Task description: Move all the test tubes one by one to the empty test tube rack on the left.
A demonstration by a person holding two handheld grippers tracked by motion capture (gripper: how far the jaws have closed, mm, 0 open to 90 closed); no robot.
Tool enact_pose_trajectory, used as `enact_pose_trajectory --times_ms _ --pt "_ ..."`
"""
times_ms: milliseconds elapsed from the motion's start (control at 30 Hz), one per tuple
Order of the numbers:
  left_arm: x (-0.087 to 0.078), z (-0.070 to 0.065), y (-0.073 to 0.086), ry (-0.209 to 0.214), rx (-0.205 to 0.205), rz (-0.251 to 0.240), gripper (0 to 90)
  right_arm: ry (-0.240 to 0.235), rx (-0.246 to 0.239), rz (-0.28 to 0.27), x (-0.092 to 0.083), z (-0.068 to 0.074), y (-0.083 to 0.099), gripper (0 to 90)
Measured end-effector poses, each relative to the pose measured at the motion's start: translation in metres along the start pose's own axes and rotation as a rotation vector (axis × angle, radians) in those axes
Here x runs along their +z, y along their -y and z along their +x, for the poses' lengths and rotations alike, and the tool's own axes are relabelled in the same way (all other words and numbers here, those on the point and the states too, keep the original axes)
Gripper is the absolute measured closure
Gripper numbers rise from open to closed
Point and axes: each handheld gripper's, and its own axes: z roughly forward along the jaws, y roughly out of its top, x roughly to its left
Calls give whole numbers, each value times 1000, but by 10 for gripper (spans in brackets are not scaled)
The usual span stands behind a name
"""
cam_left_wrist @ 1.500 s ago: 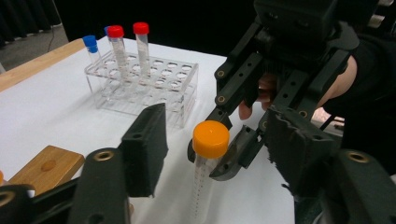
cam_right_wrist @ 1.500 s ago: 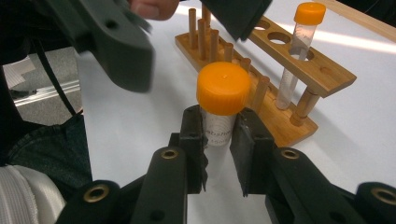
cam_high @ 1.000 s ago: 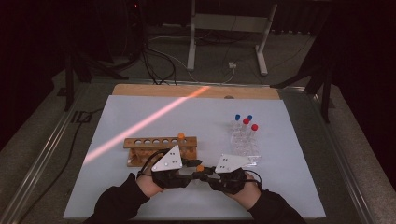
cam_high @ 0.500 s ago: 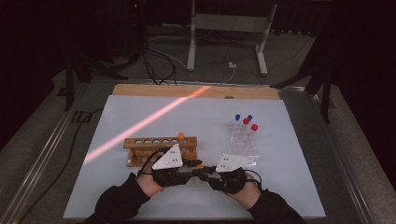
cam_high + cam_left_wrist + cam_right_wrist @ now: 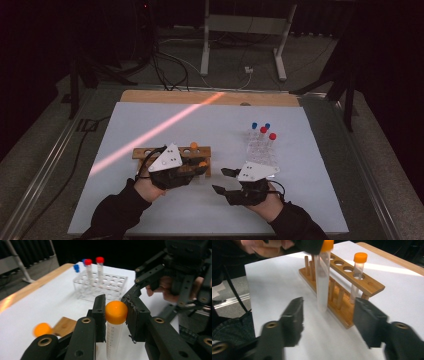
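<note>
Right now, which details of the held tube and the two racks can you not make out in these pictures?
- Tube: left gripper view, its bottom is cut off by the lower edge; right gripper view, its cap is half hidden by the left gripper.
- Wooden rack: high view, its middle is covered by that gripper.
- Clear rack: high view, too small to count its holes.
- Tube markings: left gripper view, too fine to read.
</note>
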Motion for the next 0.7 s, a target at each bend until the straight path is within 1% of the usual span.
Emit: enact_pose_trajectory --times_ms 67,233,300,333,367,433,500,567,600,633,700 --pt "-4 3 -2 -14 -3 -9 717 1 5 3 0 0 0 307" --pt "-12 11 -7 -50 -10 -20 717 9 28 -7 -1 -1 -1 182" --pt "-14 14 -8 -62 -17 -26 716 -3 32 -3 -1 -2 -2 127" --pt "-15 15 -8 -70 -18 -27 716 -17 32 0 -1 -2 -2 78" --pt "-16 17 -8 -74 -20 -27 717 -22 42 -1 -2 -2 -2 48" --pt "-17 20 -9 -86 -29 -32 717 -29 52 -8 -3 -3 -2 23" --pt "-19 23 -9 -103 -22 -31 717 -26 50 -6 -3 -4 -3 0" --pt "-21 27 -11 -112 -30 -38 716 -28 51 -12 -4 -4 -2 0" --pt "-23 29 -11 -129 -26 -36 716 -31 53 -12 -5 -4 -3 0" --pt "-24 30 -11 -131 -29 -37 717 -20 51 -16 -5 -4 -3 0" --pt "-25 35 -11 -141 -35 -46 717 -16 51 -15 -6 -5 -3 0"
